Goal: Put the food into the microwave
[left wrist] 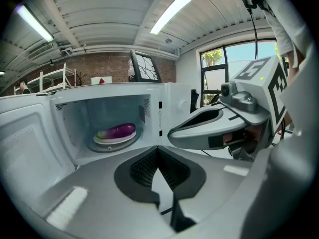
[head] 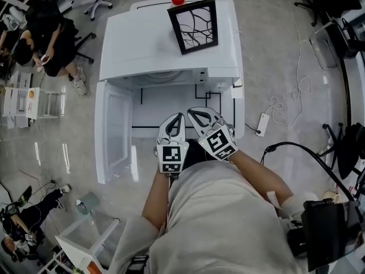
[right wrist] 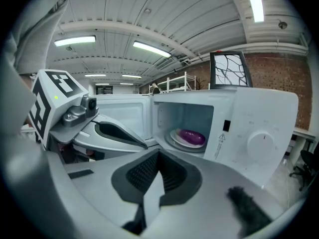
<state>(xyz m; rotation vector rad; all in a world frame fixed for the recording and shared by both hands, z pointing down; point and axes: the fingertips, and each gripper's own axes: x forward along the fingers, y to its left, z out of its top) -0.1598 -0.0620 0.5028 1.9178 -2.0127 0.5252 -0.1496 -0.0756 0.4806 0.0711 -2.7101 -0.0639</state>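
Left gripper (left wrist: 158,156): bottom centre, jaws together, nothing between them
Microwave (left wrist: 164,108): centre left, door (left wrist: 25,143) open at far left
Aubergine (left wrist: 118,130): on plate (left wrist: 112,139) inside cavity
Right gripper (left wrist: 172,132): right of centre

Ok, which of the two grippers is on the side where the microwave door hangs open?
The left gripper: the door swings out on its side, while the right gripper sits toward the side with the control dial.

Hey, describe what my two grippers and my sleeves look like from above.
The left gripper and right gripper are white shells tapering to a tip, each with a teardrop cut-out and a cube of black-and-white square markers at the back. Their inner pads are black and ribbed. You wear a pale beige short-sleeved shirt.
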